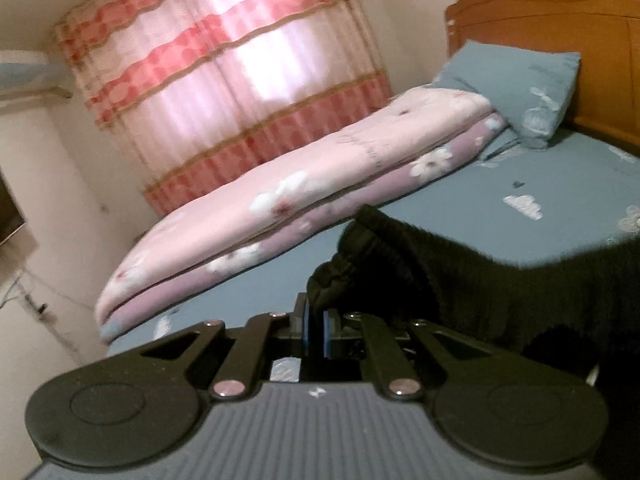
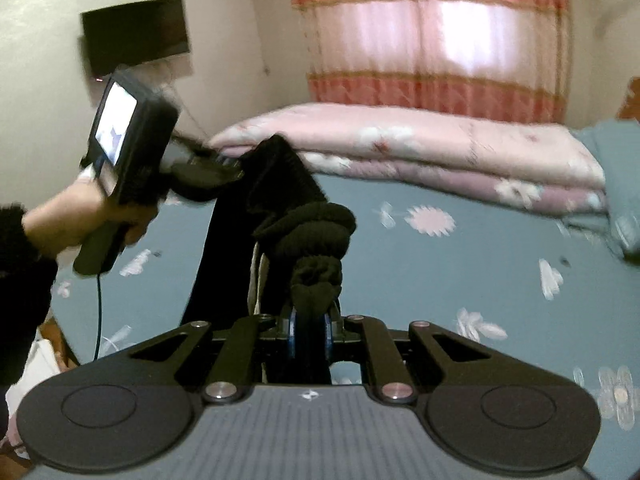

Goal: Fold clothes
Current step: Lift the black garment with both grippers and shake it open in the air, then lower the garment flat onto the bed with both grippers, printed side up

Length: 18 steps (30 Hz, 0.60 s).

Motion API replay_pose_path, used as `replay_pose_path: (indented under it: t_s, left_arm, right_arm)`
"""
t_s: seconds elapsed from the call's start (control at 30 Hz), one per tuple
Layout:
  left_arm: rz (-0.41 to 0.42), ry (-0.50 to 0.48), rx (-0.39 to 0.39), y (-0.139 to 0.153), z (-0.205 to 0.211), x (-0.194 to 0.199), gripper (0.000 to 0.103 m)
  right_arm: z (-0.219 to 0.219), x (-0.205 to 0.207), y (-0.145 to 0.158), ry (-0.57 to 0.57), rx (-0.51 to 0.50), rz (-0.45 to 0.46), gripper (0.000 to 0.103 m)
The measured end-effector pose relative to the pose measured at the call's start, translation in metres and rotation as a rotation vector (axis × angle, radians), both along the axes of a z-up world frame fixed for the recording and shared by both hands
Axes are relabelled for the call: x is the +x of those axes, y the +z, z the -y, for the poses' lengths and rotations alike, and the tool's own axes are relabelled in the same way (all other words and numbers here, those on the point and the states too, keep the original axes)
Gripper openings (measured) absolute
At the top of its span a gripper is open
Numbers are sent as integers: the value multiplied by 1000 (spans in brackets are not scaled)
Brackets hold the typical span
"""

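A black garment with a gathered elastic band (image 1: 460,276) hangs in the air over the blue bed. My left gripper (image 1: 316,320) is shut on a bunched edge of that band, and the cloth spreads away to the right. In the right wrist view my right gripper (image 2: 311,320) is shut on another bunched part of the black garment (image 2: 308,232), which rises in a thick roll in front of it. The same view shows the left gripper (image 2: 236,168) at the left, held by a hand (image 2: 72,216) and pinching the garment's far end. The rest of the cloth hangs down between the two grippers.
The blue flowered bedsheet (image 2: 460,280) spreads below. A folded pink and purple quilt (image 1: 280,200) lies along the far side, a blue pillow (image 1: 516,88) leans on the wooden headboard (image 1: 560,24). A striped curtain (image 2: 432,40) and a wall-mounted dark screen (image 2: 136,32) stand behind.
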<state>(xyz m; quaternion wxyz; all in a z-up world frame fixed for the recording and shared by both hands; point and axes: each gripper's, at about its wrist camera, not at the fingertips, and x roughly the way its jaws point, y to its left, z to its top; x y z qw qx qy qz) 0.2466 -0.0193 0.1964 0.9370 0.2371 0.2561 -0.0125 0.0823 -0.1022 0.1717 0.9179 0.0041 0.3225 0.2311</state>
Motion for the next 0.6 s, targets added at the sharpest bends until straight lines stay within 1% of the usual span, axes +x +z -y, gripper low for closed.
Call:
replay_pose_path:
  t_s: [0.1,0.2,0.23,0.33,0.37,0.5,0.6]
  left_arm:
    - [-14,-78,32,-21,54,18,4]
    - [-31,-171,62,-50,113,35,4]
    - [-37,-203,62,-60,130,40,4]
    - [-98,-299,17,-96,190,55,4]
    - [-117,-334,13,-108,210,57,4]
    - [-185,-468,41,-160,291,57,4]
    - [-249,-554,48,-200,345,50,4]
  right_arm:
    - [32,-3,-36,-71,28,-67,15]
    - [73,-6,-73,-165,99,-128,14]
    - [87,-9,-87,-200,128,-147,14]
    - [121,-26,-131,-316,166,-168,13]
    - [133,-34,-146,-358,184,-185,13]
    - [182,-61,-199,-527,279,-268,12]
    - [206,-74,-235,-628,305,-344,12]
